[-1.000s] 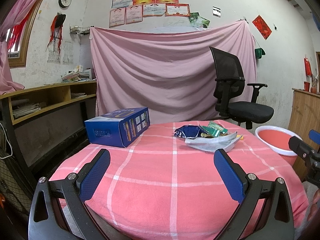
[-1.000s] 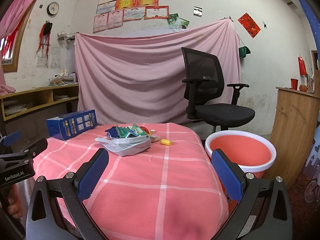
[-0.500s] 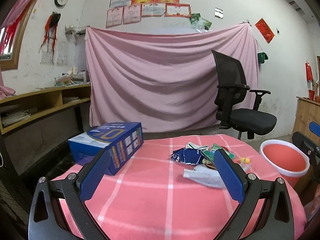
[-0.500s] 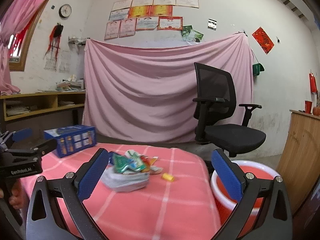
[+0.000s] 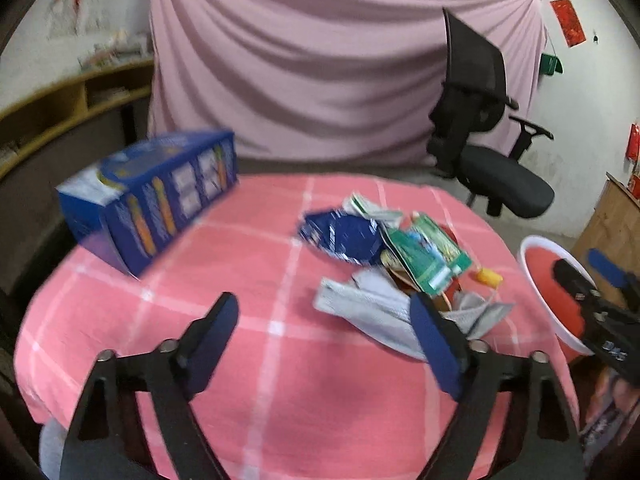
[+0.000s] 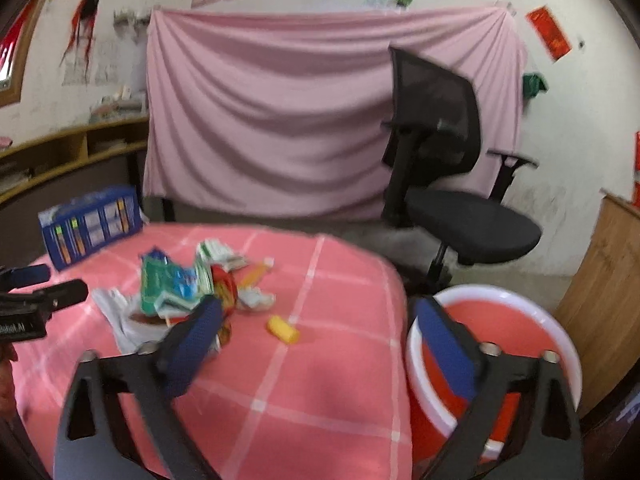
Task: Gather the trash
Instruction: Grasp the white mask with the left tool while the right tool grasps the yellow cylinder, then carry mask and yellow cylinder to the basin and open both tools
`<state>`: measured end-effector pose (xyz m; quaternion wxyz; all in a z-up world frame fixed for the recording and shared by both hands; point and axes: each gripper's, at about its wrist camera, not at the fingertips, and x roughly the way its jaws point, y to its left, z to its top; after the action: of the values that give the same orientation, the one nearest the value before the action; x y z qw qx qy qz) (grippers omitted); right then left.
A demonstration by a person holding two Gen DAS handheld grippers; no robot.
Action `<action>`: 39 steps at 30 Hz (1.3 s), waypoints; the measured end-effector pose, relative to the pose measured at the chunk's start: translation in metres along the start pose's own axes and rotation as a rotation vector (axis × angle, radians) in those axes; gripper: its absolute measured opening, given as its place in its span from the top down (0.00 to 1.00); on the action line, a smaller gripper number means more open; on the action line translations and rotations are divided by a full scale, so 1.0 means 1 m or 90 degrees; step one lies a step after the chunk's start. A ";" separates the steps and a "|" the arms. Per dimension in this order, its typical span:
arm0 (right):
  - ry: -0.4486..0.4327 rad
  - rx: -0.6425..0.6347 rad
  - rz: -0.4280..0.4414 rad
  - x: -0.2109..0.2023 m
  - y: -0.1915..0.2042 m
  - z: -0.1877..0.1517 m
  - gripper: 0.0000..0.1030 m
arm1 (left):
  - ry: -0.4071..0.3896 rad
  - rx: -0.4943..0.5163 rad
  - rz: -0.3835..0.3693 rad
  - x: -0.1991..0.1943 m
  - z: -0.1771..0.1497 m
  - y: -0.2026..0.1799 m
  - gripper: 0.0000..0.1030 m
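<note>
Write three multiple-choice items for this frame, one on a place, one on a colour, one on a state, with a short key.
1. Where does the red bin stand?
A. On the table
B. Off the table's edge, on the right tongs' side
C. Under the office chair

2. What colour is the large box on the table?
A. Blue
B. Green
C. Yellow

3. What do the left tongs and right tongs hold?
A. Each a wrapper
B. Only the left holds a bag
C. Nothing; both are open

Key: B, the bin sits below and beside the tablecloth's right edge; A, its sides are blue with small printed panels; C, both sets of jaws have just been closing but gape with nothing between them, and the trash pile lies untouched.
</note>
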<state>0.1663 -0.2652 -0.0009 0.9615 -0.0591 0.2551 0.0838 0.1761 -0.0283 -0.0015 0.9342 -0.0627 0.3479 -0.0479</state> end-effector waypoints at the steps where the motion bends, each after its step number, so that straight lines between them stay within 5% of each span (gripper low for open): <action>1: 0.014 0.003 0.011 0.005 -0.003 0.001 0.20 | 0.014 -0.004 -0.010 0.004 0.000 -0.002 0.32; 9: 0.155 -0.024 0.084 0.059 0.000 0.003 0.36 | 0.133 -0.067 -0.077 0.030 0.006 -0.003 0.60; 12: 0.195 -0.036 0.104 0.078 0.004 0.004 0.41 | 0.130 -0.073 -0.076 0.027 0.011 0.002 0.68; 16: 0.242 -0.037 0.137 0.095 0.005 0.003 0.62 | 0.134 -0.062 -0.091 0.029 0.012 0.000 0.85; 22: 0.242 -0.038 0.146 0.090 0.004 0.002 0.87 | 0.124 -0.030 -0.086 0.025 0.008 -0.002 0.97; 29: 0.197 -0.026 0.155 0.063 0.005 -0.001 0.87 | 0.057 0.038 -0.045 0.002 0.002 -0.013 0.98; 39: -0.042 0.001 0.151 -0.008 -0.001 0.006 0.87 | -0.110 0.113 -0.021 -0.051 0.003 -0.049 0.99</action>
<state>0.1623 -0.2665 0.0086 0.9528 -0.0247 0.2283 0.1984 0.1367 -0.0700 0.0410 0.9616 0.0103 0.2597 -0.0884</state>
